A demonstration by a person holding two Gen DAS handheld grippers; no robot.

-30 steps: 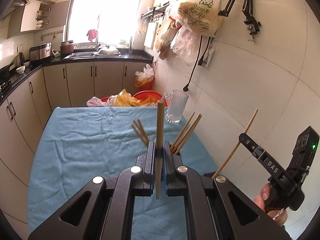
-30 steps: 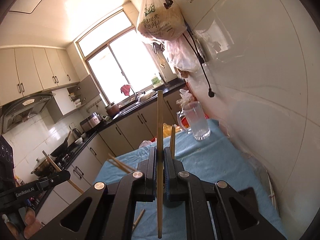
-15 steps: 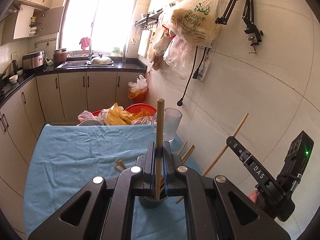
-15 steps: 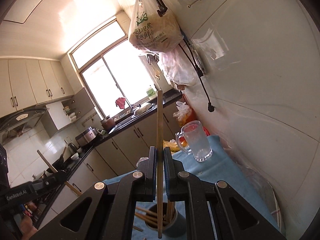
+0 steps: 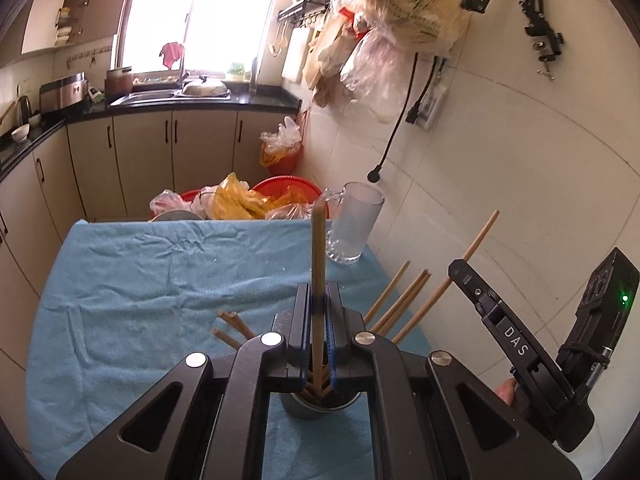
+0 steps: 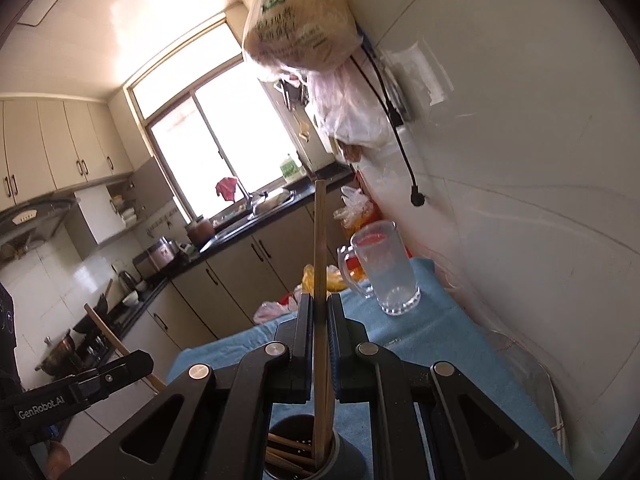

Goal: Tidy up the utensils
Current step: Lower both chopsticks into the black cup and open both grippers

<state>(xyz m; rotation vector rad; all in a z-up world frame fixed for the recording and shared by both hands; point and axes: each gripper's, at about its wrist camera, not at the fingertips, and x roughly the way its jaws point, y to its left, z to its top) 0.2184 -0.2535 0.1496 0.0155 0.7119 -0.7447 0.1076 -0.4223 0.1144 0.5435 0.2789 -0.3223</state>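
A round holder (image 5: 320, 406) of wooden chopsticks (image 5: 400, 300) stands near the counter's (image 5: 140, 280) wall-side edge. Each tongs grips one upright chopstick over the holder: left tongs (image 5: 319, 308) on its chopstick (image 5: 318, 248), right tongs (image 6: 319, 320) on another (image 6: 319, 240). A glass mug (image 5: 354, 224) stands at the far wall-side corner.

The left gripper (image 5: 318, 312) is clamped on one upright chopstick (image 5: 318, 248), whose lower end sits inside the grey utensil holder (image 5: 320, 410). The holder stands on the blue cloth (image 5: 140, 280). More chopsticks (image 5: 400, 300) lean out of the holder to its right. A glass mug (image 5: 354, 224) stands beyond the holder. The right gripper (image 5: 516, 344), right of the holder, carries another chopstick (image 5: 476, 240).
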